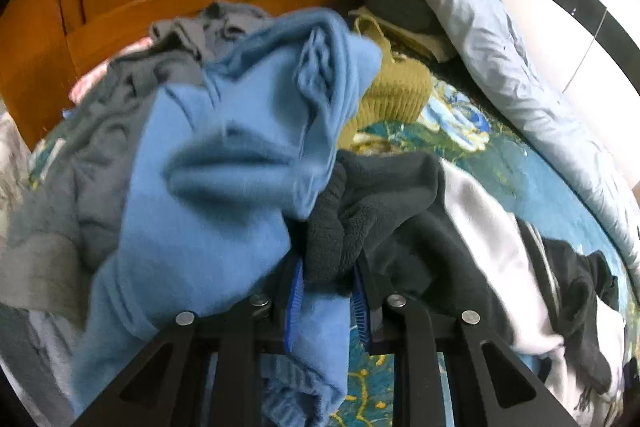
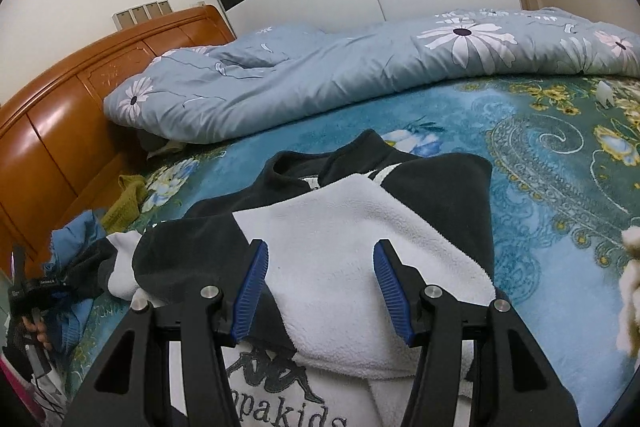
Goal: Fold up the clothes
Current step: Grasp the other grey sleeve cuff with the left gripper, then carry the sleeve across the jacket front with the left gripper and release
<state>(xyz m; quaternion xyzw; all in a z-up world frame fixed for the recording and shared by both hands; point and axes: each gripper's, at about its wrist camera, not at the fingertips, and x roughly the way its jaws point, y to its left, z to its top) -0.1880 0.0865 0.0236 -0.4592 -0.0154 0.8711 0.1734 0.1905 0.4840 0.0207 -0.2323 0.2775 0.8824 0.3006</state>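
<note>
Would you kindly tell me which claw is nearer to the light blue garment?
Left. The left claw is right against the light blue garment, gripping dark fleece beside it. The right claw hangs open over the black-and-white fleece jacket, well away.

blue top [image 1: 224, 163] blurred | logo [image 2: 280, 399] cut off btm edge | pile under duvet [image 2: 160, 143] hidden

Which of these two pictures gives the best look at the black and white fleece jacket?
The right wrist view. There the black and white fleece jacket lies spread across the middle of the frame, with collar, white panel and printed logo all plain. The left wrist view shows only a crumpled part at the right, partly hidden behind a blue garment.
</note>
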